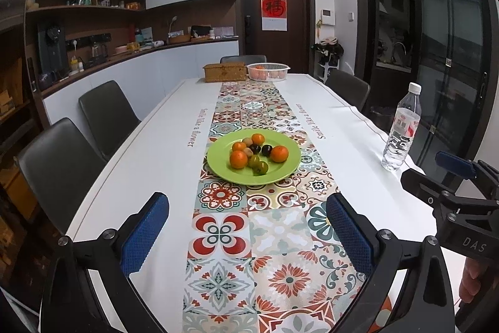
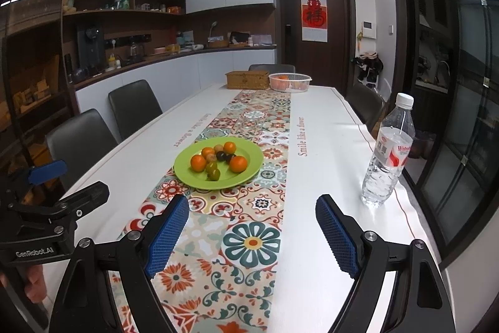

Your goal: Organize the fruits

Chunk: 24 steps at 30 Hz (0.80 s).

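Note:
A green plate (image 1: 280, 170) (image 2: 243, 173) sits mid-table on the patterned runner. It holds several small fruits: oranges (image 1: 279, 153) (image 2: 238, 164), green ones (image 1: 260, 168) (image 2: 213, 173) and dark ones (image 1: 266, 149) (image 2: 222, 156). A white basket (image 1: 268, 71) (image 2: 290, 82) with orange fruit stands at the far end. My left gripper (image 1: 248, 208) is open and empty above the near runner. My right gripper (image 2: 252, 211) is open and empty, to the right of the left one, which also shows in the right wrist view (image 2: 65, 180).
A wicker box (image 1: 225, 71) (image 2: 247, 79) stands left of the white basket. A water bottle (image 1: 400, 130) (image 2: 388, 152) stands near the table's right edge. Dark chairs (image 1: 106, 114) line the left side, others the far end and right.

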Motion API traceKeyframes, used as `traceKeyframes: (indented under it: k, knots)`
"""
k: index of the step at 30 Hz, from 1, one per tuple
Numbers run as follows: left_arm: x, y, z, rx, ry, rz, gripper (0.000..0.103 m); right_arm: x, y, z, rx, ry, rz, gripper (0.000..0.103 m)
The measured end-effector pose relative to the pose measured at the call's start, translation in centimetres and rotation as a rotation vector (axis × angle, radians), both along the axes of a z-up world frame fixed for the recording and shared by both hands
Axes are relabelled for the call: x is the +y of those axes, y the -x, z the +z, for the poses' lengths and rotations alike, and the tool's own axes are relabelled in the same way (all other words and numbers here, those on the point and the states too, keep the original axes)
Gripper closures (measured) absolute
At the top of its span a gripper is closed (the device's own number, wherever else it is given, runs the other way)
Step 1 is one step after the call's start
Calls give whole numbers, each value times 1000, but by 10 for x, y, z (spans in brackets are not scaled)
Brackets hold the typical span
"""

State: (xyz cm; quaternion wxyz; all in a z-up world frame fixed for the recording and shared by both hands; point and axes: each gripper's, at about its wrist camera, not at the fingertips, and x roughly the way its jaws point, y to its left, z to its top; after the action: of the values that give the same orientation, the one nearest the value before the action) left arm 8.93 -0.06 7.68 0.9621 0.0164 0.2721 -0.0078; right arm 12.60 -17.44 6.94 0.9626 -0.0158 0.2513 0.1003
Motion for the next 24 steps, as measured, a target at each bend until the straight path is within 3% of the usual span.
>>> traceKeyframes:
  k: [24]
  knots:
    - [-4,10,9,-25,-11,-22,0,-1,13,3,-14,-2,4,19]
